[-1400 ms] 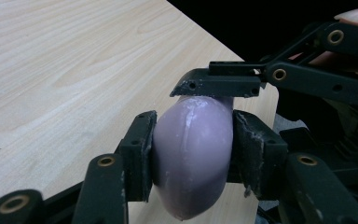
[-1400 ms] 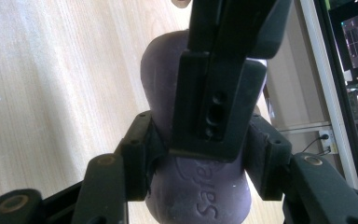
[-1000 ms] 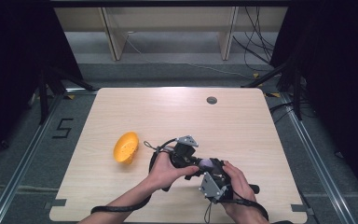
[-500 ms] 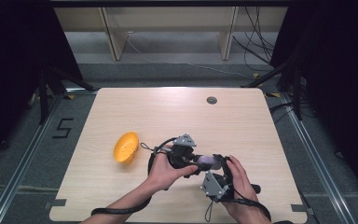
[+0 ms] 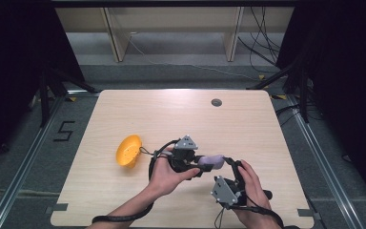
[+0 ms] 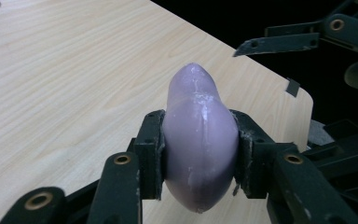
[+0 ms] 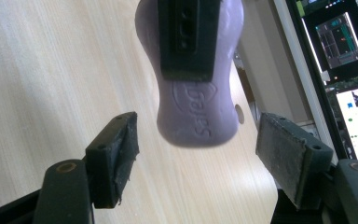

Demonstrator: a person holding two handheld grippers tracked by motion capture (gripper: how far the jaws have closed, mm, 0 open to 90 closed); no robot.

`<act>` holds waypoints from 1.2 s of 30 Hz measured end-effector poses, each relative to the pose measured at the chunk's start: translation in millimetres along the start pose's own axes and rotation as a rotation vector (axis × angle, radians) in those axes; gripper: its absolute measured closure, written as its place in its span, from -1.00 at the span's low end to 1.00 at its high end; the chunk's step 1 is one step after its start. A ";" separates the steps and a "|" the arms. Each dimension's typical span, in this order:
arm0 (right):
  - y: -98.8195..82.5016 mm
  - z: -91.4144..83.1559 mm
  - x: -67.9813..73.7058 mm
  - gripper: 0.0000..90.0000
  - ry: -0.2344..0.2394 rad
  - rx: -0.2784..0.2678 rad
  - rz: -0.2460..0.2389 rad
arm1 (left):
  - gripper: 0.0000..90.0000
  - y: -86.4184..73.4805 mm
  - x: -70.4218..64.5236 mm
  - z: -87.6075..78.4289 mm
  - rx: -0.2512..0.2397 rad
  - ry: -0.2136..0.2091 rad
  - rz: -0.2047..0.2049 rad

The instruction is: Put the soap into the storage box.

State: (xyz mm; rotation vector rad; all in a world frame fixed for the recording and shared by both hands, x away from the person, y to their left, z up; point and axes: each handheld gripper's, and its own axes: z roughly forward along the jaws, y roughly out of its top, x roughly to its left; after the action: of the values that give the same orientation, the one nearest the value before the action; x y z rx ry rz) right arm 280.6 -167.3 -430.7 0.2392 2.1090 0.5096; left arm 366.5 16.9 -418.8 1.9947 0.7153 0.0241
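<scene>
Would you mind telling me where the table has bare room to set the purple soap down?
The far half is bare wood from the orange bowl across to the right edge, save the small grey disc. The near left corner, below the bowl, is free too. The near right is crowded: both grippers meet at the soap.

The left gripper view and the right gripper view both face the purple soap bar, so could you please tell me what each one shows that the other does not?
Left gripper view: the left tongs clamp the soap bar at its wide middle, edge-on. Right gripper view: the right tongs stand open, with pads clear of the bar's end, embossed lettering on its face, and monitor screens beyond the table. Shared: the purple bar and the light wooden table.
</scene>
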 end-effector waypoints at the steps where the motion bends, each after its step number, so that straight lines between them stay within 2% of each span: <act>1: -1.0 -1.2 -0.4 -0.30 -0.012 0.000 0.005 | 0.31 -0.2 0.2 -0.4 -0.002 0.011 -0.003; 6: -7.3 -4.9 -3.1 -0.26 -0.012 -0.002 0.051 | 0.31 -0.7 3.0 -2.4 -0.018 0.036 -0.004; 8: -11.0 -6.2 -4.5 -0.25 -0.011 0.002 0.066 | 0.31 -0.6 2.4 -3.2 -0.028 0.073 -0.006; 9: -12.9 -6.8 -4.4 -0.25 -0.010 0.007 0.085 | 0.31 -0.4 2.0 -3.2 -0.035 0.083 -0.010; 10: -15.1 -7.3 -5.5 -0.24 -0.017 0.010 0.087 | 0.31 -0.2 2.5 -3.4 -0.033 0.075 -0.012; 11: -16.8 -8.0 -4.8 -0.24 -0.013 0.014 0.112 | 0.31 -0.3 1.9 -3.1 -0.041 0.093 -0.012; 13: -19.1 -8.3 -6.9 -0.24 -0.016 0.010 0.092 | 0.31 -0.7 1.2 -2.5 -0.042 0.101 -0.013; 18: -23.7 -9.6 -8.1 -0.24 -0.013 0.009 0.114 | 0.31 -4.0 1.2 -3.2 -0.052 0.109 -0.017; 19: -25.5 -10.2 -7.4 -0.24 -0.015 0.015 0.153 | 0.31 -5.5 0.6 -4.9 -0.066 0.126 -0.017; 22: -26.5 -9.2 -9.4 -0.24 -0.018 0.012 0.135 | 0.31 -6.2 0.3 -7.8 -0.076 0.137 -0.019; 23: -26.9 -9.7 -8.2 -0.24 -0.011 0.017 0.165 | 0.31 -6.6 0.1 -9.8 -0.085 0.147 -0.019; 24: -27.2 -9.6 -8.3 -0.24 -0.010 0.017 0.169 | 0.31 -7.1 0.0 -11.6 -0.090 0.152 -0.022; 25: -27.3 -9.1 -9.7 -0.24 -0.012 0.012 0.146 | 0.31 -7.4 0.0 -13.5 -0.096 0.160 -0.011; 27: -27.7 -8.9 -9.3 -0.24 -0.014 0.015 0.159 | 0.31 -8.3 -0.7 -15.8 -0.105 0.167 -0.023; 29: -28.3 -8.8 -8.4 -0.24 -0.012 0.019 0.183 | 0.31 -9.4 -0.8 -19.4 -0.110 0.179 -0.007; 30: -28.7 -8.7 -8.8 -0.24 -0.014 0.019 0.182 | 0.31 -10.2 -1.5 -20.5 -0.120 0.186 -0.016; 31: -29.1 -8.1 -10.2 -0.24 -0.017 0.015 0.160 | 0.31 -10.8 -1.4 -22.1 -0.124 0.192 -0.015; 32: -29.4 -8.0 -9.5 -0.24 0.004 0.018 0.180 | 0.31 -11.1 -1.0 -24.1 -0.121 0.194 -0.008; 33: -29.8 -8.2 -8.4 -0.23 -0.002 0.020 0.207 | 0.31 -12.1 -2.0 -25.5 -0.128 0.209 -0.019; 35: -30.6 -7.5 -11.0 -0.23 -0.017 0.011 0.174 | 0.31 -13.6 -2.2 -28.6 -0.136 0.221 -0.019; 36: -31.0 -7.5 -10.9 -0.23 -0.018 0.015 0.187 | 0.31 -14.3 -1.8 -30.0 -0.147 0.224 -0.006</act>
State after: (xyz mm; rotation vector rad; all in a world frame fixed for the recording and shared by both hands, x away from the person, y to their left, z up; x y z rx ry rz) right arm 281.2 -200.9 -432.7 0.4508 2.0843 0.5989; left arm 349.1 44.9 -414.3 1.8663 0.8378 0.2926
